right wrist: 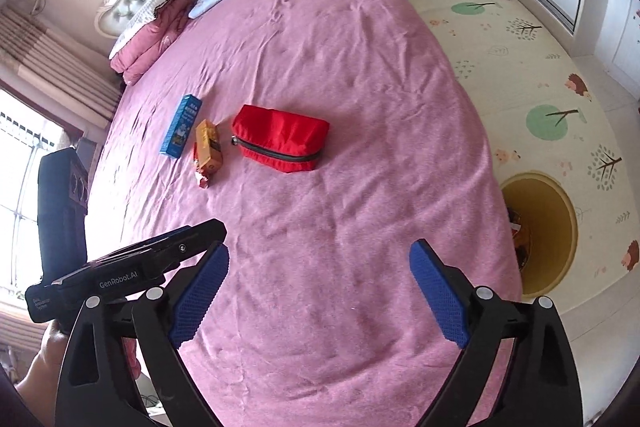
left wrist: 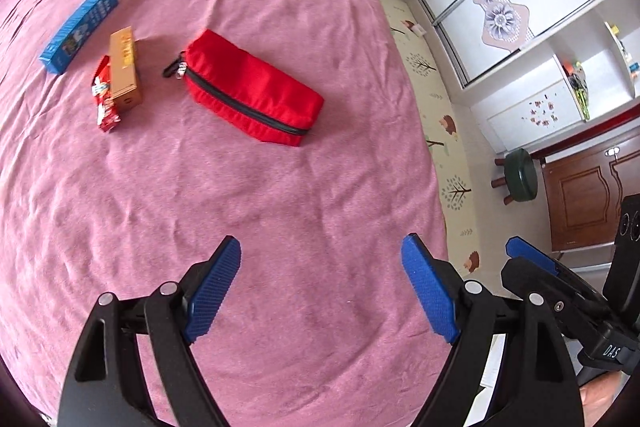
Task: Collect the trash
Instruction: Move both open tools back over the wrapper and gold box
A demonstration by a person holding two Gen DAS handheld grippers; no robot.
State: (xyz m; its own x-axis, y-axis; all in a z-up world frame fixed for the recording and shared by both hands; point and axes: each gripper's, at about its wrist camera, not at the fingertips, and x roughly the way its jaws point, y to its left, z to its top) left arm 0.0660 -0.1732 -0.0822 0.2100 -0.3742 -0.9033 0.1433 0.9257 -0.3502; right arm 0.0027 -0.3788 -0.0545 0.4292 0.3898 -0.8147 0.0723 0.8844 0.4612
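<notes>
A wide bed under a rumpled pink sheet (right wrist: 340,75) fills both views, and beside its right edge on the patterned floor mat stands a round yellow bin (right wrist: 560,227), seemingly the place for the trash. Out on the sheet lies a red fabric zip pouch (left wrist: 256,89), likely a keeper, not rubbish. Just left of it sit the probable trash items: a long blue cardboard box (left wrist: 80,29), a tan cardboard carton (left wrist: 126,69), and, touching the carton's side, a crumpled red foil wrapper (left wrist: 105,103).

The left claw (left wrist: 322,291) hangs over bare sheet, spread wide and holding nothing; the right claw (right wrist: 320,297) is likewise spread and empty, well apart from the items.

By my reading, the work is at the approach step, with nothing picked up yet. The next move calls for reaching forward to one piece, probably the wrapper or carton, closing on it alone without snagging the sheet, then carrying it to the bin.
</notes>
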